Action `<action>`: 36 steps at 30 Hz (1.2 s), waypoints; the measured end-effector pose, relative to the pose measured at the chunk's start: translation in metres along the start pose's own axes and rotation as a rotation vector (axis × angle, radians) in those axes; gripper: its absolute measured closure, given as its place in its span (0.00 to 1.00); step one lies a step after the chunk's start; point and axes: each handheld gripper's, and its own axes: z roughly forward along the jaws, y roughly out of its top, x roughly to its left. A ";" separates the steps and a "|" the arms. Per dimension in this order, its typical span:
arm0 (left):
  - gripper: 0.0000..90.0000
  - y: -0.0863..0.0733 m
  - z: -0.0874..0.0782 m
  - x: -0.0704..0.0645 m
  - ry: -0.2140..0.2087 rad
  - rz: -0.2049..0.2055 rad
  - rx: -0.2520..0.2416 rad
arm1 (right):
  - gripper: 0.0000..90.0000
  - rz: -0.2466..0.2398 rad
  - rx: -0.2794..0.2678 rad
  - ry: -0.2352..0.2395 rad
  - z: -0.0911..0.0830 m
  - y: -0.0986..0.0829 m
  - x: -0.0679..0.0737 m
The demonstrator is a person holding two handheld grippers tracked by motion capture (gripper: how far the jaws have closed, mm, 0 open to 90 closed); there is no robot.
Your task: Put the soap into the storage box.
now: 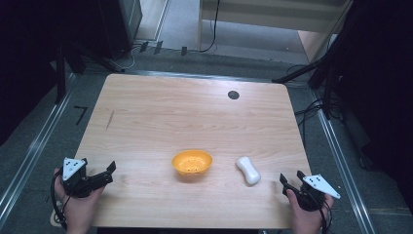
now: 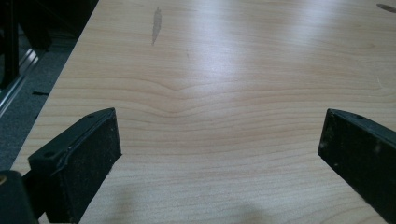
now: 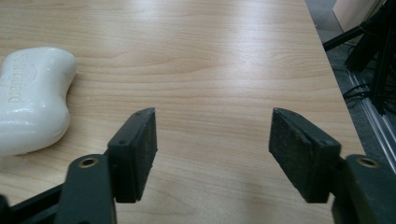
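Note:
A small orange bowl [image 1: 192, 162] with holes in its bottom sits on the wooden table [image 1: 190, 112] near the front middle. To its right lies a white bar of soap [image 1: 248, 170], also at the left of the right gripper view as soap [image 3: 30, 98]. My left gripper [image 1: 111, 171] rests at the table's front left corner, open, with bare wood between its jaws [image 2: 219, 140]. My right gripper [image 1: 290, 177] is at the front right corner, open and empty [image 3: 212, 135], with the soap a short way to its left.
A dark round spot [image 1: 233, 94] marks the far right part of the table and a thin dark streak [image 1: 110, 120] the far left. Metal rails, cables and dark stands surround the table on the floor.

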 end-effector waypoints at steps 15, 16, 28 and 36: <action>0.00 0.000 0.001 -0.002 0.018 0.015 -0.004 | 0.53 -0.065 0.092 0.065 0.005 0.020 0.012; 0.00 0.000 0.001 -0.002 0.018 0.017 -0.002 | 0.53 -0.080 0.099 0.066 0.005 0.022 0.014; 0.00 0.001 0.002 -0.004 0.017 0.030 0.008 | 0.56 -0.142 0.155 0.095 0.017 0.038 0.030; 0.00 0.001 0.002 -0.005 0.015 0.044 0.010 | 0.55 -0.140 0.221 0.158 0.021 0.052 0.041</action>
